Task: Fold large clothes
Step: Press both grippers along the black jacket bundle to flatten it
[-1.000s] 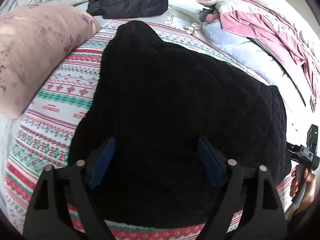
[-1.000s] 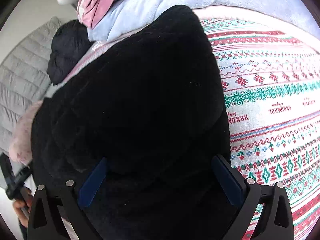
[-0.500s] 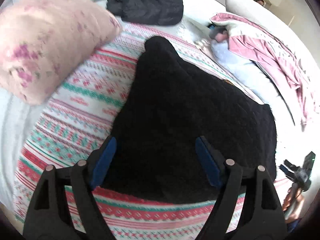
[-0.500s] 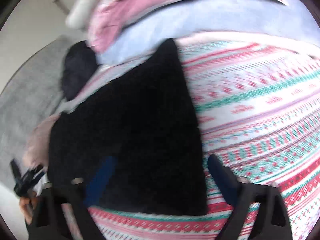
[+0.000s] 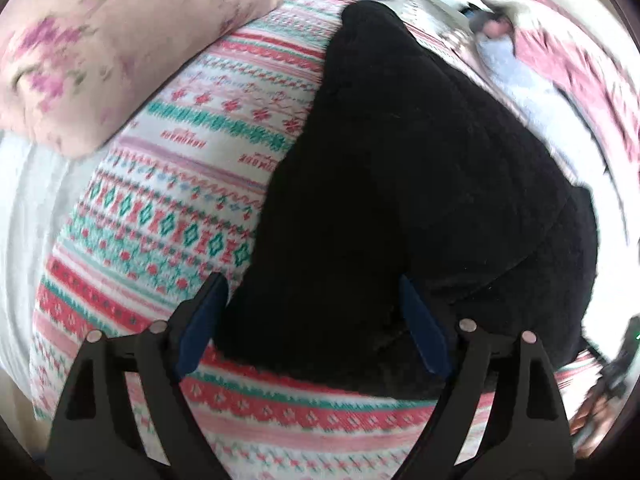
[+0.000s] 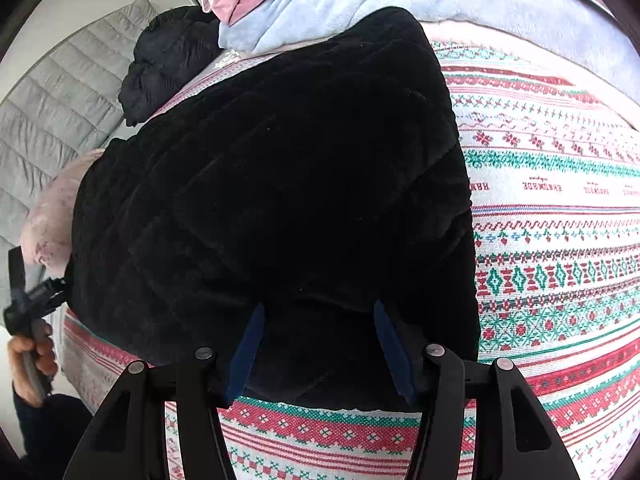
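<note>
The black quilted garment point(image 6: 276, 200) lies already doubled over on the patterned blanket point(image 6: 560, 240) that covers the bed, so the fold in hand looks like a later one, or a squaring-up of the bundle. Relative to the garment, a floral pillow point(image 5: 100, 48) sits beyond its left edge, a second dark garment point(image 6: 168, 60) lies past its far end, and a pale blue blanket point(image 6: 360, 4) with pink fabric is heaped along its far right side.

The left gripper point(image 5: 312, 320) hovers over the garment's near left corner, jaws spread wide and holding nothing; the cloth's edge lies between them but is not pinched. The right gripper point(image 6: 316, 352) is poised over the garment's near edge, jaws parted to a middling gap, also with nothing clamped. Both point forward and downward across the garment from its near side.

The next move probably calls for lowering both sets of jaws onto the near hem, closing through all thick layers, then lifting evenly.
</note>
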